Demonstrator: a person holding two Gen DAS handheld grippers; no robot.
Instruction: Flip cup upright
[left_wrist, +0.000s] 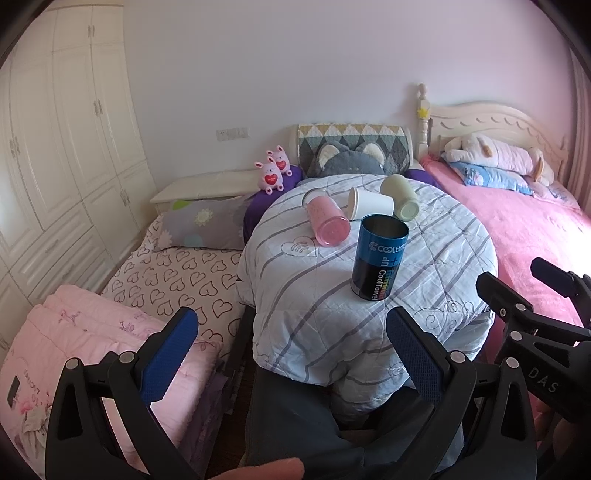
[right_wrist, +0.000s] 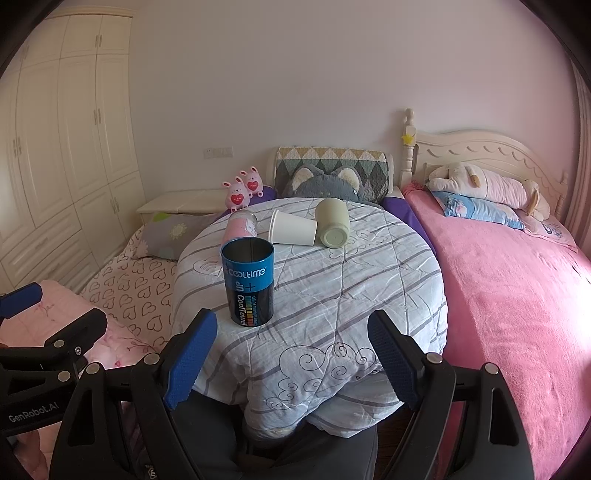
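A blue and black can-shaped cup (left_wrist: 380, 256) stands upright, mouth up, on the round quilt-covered table (left_wrist: 443, 258); it also shows in the right wrist view (right_wrist: 249, 282). Behind it three cups lie on their sides: a pink one (left_wrist: 327, 218) (right_wrist: 242, 225), a white one (left_wrist: 369, 203) (right_wrist: 293, 228) and a pale green one (left_wrist: 400, 197) (right_wrist: 333, 221). My left gripper (left_wrist: 291, 325) is open and empty, near the table's front edge. My right gripper (right_wrist: 293, 332) is open and empty, just short of the blue cup.
A bed with a heart-print sheet (left_wrist: 173, 280) and a folded pink quilt (left_wrist: 92, 350) lies left of the table. A pink-covered bed (right_wrist: 517, 295) lies right. Plush toys (left_wrist: 273, 173) and a cat cushion (left_wrist: 347, 160) sit behind. Wardrobes (left_wrist: 55, 147) line the left wall.
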